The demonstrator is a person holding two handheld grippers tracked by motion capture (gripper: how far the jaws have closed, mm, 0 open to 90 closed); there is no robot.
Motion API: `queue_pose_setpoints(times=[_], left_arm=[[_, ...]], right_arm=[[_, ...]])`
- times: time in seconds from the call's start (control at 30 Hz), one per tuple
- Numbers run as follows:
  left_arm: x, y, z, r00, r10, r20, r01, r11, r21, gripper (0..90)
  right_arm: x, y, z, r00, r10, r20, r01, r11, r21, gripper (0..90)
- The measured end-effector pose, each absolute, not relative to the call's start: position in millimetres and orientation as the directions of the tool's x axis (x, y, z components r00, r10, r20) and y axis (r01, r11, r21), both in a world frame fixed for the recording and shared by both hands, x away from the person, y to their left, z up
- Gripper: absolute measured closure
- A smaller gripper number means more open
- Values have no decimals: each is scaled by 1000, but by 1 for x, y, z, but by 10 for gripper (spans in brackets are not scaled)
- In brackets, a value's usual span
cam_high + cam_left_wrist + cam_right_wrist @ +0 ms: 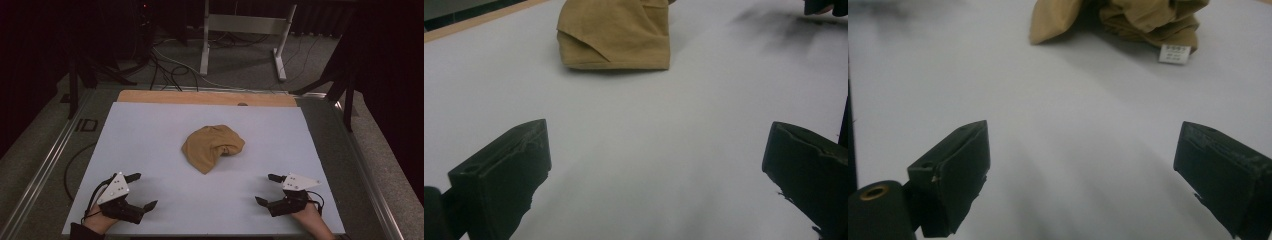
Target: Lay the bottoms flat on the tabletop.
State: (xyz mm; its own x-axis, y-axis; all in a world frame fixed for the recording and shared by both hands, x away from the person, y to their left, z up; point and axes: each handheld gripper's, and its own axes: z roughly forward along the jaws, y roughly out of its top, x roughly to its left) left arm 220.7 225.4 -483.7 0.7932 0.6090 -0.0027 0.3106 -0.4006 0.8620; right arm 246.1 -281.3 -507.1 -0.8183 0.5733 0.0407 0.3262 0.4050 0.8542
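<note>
Cloth (212,147) sits crumpled mid-sheet (150,145), wooden table edge (150,96) behind, cables (170,70) and a metal frame (245,30) on the dark floor. Left gripper (142,190) and right gripper (266,189), jaws apart, wait near corners.

The tan cloth (616,35) is cut off by both gripper views' top edges; its label's (1174,54) print is unreadable.

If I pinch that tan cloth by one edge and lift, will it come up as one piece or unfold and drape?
The tan cloth lies crumpled with soft folds, so it is likely floppy and would probably unfold and hang. It looks thin, so probably light. Pushed across the white table sheet, it would likely bunch rather than slide cleanly.
</note>
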Motion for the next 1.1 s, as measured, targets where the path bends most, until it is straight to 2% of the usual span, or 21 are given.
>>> queue_pose_setpoints(times=[0.47,0.63,0.97,1.1], left_arm=[[222,218,-483,817,577,1,301,-428,852,3],[219,210,-475,836,549,15,275,-442,854,3],[220,193,-445,868,495,39,217,-448,868,3],[226,189,-435,863,505,33,219,-432,875,4]], right_arm=[[237,-277,-500,-839,542,55,331,426,842,84],[232,-273,-484,-842,536,60,326,418,848,85],[229,-267,-445,-858,514,12,247,393,886,90],[238,-266,-429,-850,526,-6,228,378,897,90]])
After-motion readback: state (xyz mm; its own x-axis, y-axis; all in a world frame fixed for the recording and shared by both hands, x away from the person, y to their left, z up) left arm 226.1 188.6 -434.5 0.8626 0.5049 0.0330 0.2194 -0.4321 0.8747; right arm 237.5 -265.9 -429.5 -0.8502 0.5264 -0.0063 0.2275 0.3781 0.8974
